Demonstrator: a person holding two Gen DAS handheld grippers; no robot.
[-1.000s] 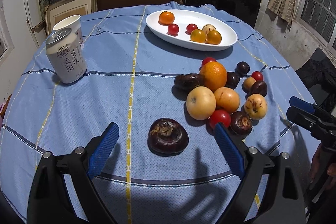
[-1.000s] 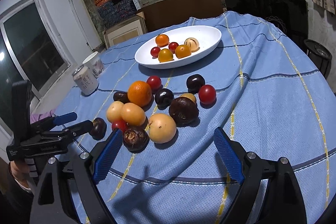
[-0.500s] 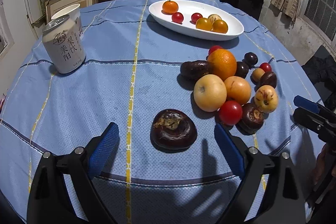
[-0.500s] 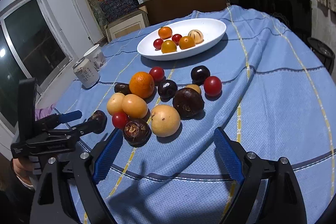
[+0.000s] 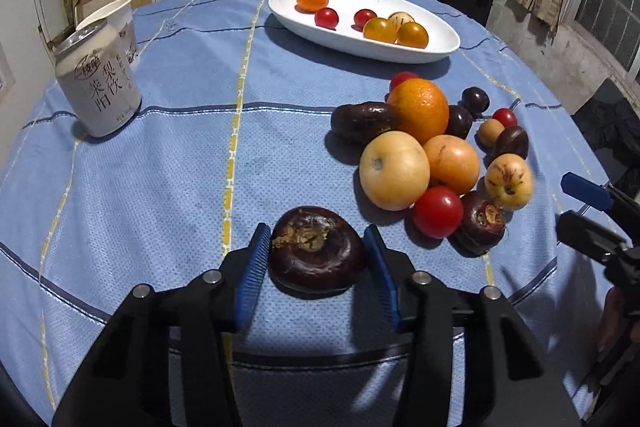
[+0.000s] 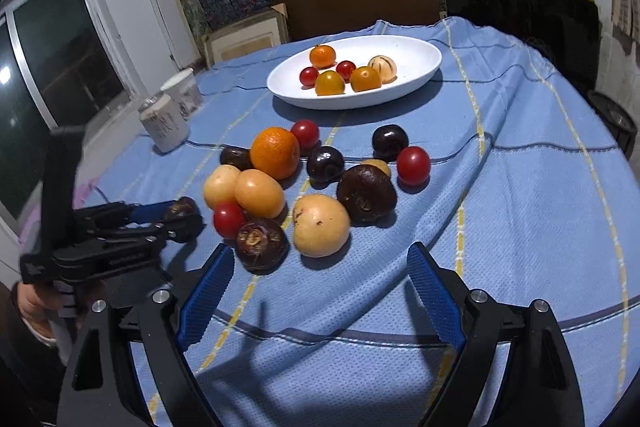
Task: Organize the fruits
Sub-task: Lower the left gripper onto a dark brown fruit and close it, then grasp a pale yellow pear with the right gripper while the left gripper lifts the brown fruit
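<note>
A wrinkled dark purple fruit lies alone on the blue cloth, left of the fruit pile. My left gripper is closing on it, and both blue pads touch its sides. The right wrist view shows the same gripper and fruit at the left. The pile holds an orange, yellow round fruits, red tomatoes and several dark fruits. A white oval plate at the back holds several small fruits. My right gripper hovers open before the pile with nothing between its fingers.
A grey drink can and a paper cup stand at the left of the round table. Dark boards and stacked shelves lie behind the table. A person's hand holds the left gripper's handle.
The left gripper's jaws have come together from wide apart onto the sides of the dark fruit, and the gripper has sunk toward it. The right gripper has stayed open and nearly still.
</note>
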